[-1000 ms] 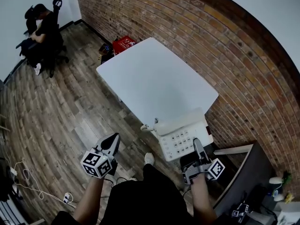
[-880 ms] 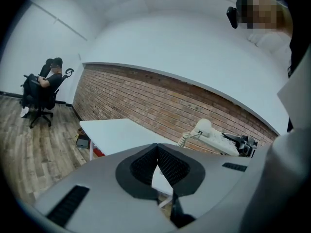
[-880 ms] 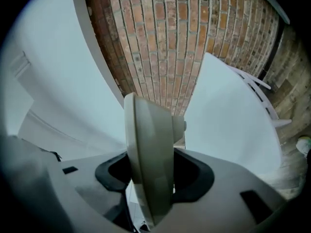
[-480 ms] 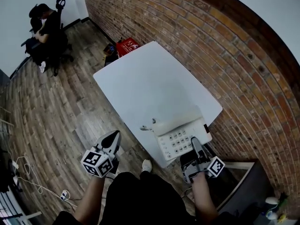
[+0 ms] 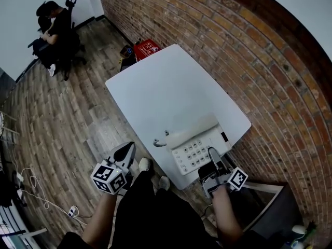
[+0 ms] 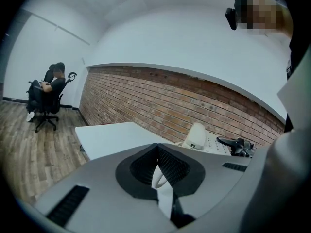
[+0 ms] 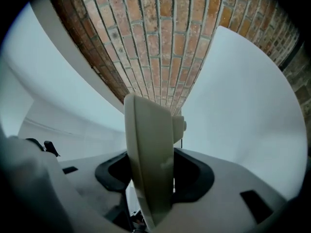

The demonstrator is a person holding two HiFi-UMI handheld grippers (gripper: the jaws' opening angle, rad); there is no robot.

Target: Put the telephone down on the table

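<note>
The beige telephone [image 5: 194,144], with handset and keypad, is over the near right corner of the white table [image 5: 166,87]; I cannot tell if it touches the top. My right gripper [image 5: 211,158] is shut on its near edge. In the right gripper view the telephone [image 7: 148,149] stands edge-on between the jaws of the right gripper [image 7: 153,183], with the table [image 7: 243,91] beyond. My left gripper [image 5: 124,153] hangs off the table's near left side, shut and empty. The left gripper view shows the telephone [image 6: 197,136] and the table [image 6: 112,137] ahead.
A brick wall [image 5: 233,51] runs along the table's right side. A red box [image 5: 147,49] lies on the wooden floor beyond the table. A person sits in an office chair [image 5: 57,32] at the far left. Cables [image 5: 31,201] lie at the lower left.
The right gripper has carried the telephone forward from the table's corner edge to farther over the tabletop. The left gripper has kept its place beside the table.
</note>
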